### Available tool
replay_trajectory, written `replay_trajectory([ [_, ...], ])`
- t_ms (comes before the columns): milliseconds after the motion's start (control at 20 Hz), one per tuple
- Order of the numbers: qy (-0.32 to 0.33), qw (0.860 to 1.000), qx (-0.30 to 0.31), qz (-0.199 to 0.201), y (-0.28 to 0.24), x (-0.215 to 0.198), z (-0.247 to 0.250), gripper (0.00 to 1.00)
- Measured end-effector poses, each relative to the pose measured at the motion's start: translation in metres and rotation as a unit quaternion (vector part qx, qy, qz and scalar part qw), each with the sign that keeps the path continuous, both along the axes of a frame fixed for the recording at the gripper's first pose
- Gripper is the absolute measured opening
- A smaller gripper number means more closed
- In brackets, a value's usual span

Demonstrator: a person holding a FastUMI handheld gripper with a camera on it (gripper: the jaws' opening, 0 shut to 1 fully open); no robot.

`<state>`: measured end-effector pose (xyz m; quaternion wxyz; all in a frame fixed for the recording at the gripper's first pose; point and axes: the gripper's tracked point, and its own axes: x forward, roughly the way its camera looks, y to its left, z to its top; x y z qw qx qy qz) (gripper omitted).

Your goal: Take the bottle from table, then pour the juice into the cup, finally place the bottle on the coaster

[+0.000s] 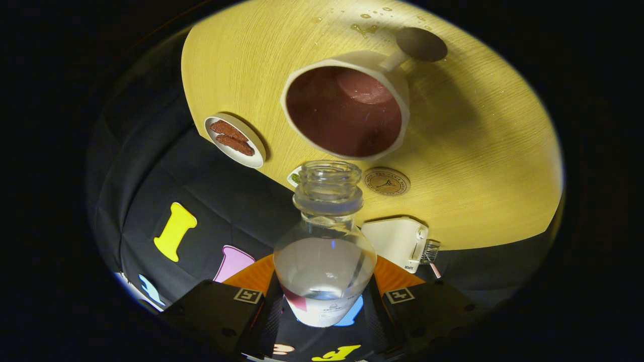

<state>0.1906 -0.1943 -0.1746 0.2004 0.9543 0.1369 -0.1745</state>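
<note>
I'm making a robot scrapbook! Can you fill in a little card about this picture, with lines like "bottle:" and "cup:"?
gripper: shut on the bottle, both fingers pressing its sides
bottle: clear plastic, cap off, tilted with its mouth towards the cup, some clear liquid inside
cup: white mug, reddish-brown inside, just beyond the bottle's mouth
coaster: round, printed, on the wooden table beside the cup
small plate: white, two brown snacks
white box: near the table's edge

Clear glossy plastic bottle, matt wood-grain table, smooth, perhaps ceramic cup
</note>
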Motion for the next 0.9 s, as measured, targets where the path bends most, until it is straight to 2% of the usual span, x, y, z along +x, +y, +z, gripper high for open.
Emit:
replay_trajectory([
  [400, -0.007, 0.999, -0.036, -0.004, 0.005, -0.003, -0.001, 0.73],
  [700, -0.018, 0.992, -0.12, -0.022, 0.003, -0.01, 0.0, 0.73],
  [900, -0.03, 0.976, -0.214, -0.014, 0.007, -0.012, -0.006, 0.73],
])
